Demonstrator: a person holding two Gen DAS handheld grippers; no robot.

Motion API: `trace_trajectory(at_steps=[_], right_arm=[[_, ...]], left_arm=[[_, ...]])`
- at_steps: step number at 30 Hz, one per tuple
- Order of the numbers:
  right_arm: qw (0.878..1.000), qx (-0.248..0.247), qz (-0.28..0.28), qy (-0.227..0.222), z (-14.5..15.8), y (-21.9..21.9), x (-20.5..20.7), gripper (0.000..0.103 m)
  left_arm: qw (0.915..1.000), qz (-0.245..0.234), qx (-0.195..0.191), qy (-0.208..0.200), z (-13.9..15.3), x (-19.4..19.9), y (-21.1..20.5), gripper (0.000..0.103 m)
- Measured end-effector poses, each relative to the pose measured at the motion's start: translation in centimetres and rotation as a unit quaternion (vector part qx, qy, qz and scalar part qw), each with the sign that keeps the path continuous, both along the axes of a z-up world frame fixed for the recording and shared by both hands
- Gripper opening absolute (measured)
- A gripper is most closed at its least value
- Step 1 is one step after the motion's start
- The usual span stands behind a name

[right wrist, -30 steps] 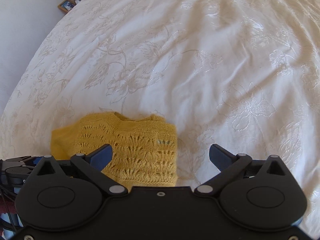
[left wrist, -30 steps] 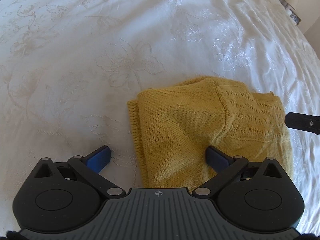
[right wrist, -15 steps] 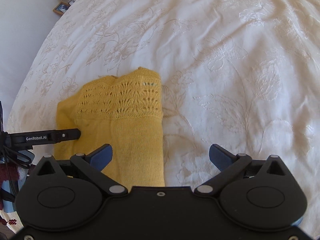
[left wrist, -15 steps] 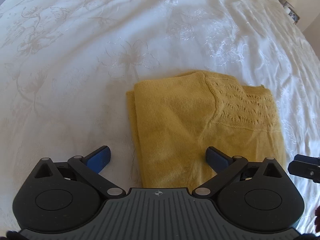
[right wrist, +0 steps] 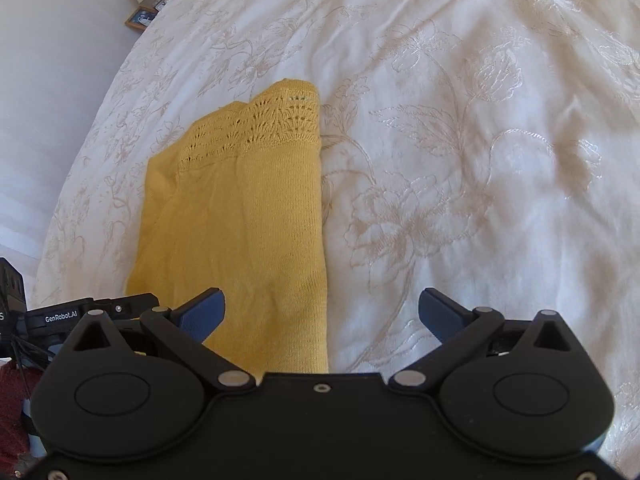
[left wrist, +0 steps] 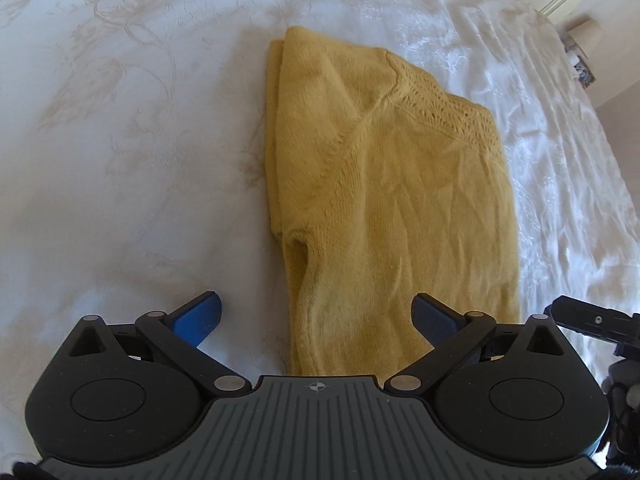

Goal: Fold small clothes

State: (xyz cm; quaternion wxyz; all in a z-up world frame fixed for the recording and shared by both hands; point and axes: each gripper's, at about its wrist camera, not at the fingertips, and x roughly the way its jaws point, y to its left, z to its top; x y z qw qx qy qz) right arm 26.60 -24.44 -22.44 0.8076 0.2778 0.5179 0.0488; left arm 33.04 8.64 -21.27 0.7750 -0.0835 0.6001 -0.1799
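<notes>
A yellow knitted sweater (left wrist: 384,200) lies folded into a long strip on the white bedspread (left wrist: 120,140); its lace-pattern yoke is at the far end. It also shows in the right wrist view (right wrist: 244,220). My left gripper (left wrist: 316,316) is open and empty over the sweater's near left edge. My right gripper (right wrist: 322,312) is open and empty over the sweater's near right edge. The near hem is hidden under both gripper bodies. The right gripper's tip shows in the left wrist view (left wrist: 592,320), and the left gripper's tip shows in the right wrist view (right wrist: 92,312).
The embroidered bedspread (right wrist: 460,160) spreads all around. A lamp and picture frame (right wrist: 144,12) stand beyond the bed's far left corner. A dark red cloth (right wrist: 12,412) shows at the lower left edge.
Both grippers have drawn back toward the sweater's near end and stayed open. The sweater now looks longer and fills more of both views.
</notes>
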Motion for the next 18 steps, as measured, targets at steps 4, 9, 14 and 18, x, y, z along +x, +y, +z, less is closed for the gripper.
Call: trace_trajectory(at_steps=[4, 9, 14, 18], right_arm=[[1.0, 0.015, 0.008, -0.006, 0.3, -0.7, -0.6, 0.103], [0.999, 0.039, 0.01, -0.014, 0.6, -1.8, -0.1, 0.103], [0.998, 0.052, 0.023, -0.033, 0.9, -2.5, 2.7, 0.103], [0.996, 0.065, 0.039, -0.042, 0.4, -2.5, 6.1, 0.103]], left_arm=[[1.0, -0.007, 0.002, -0.001, -0.9, -0.2, -1.7, 0.103], [0.9998, -0.016, -0.004, -0.008, -1.1, 0.2, -2.7, 0.103], [0.9992, -0.034, -0.018, -0.009, -1.6, 1.3, -3.8, 0.103], [0.999, -0.028, -0.032, -0.009, -1.8, 1.9, -4.1, 0.103]])
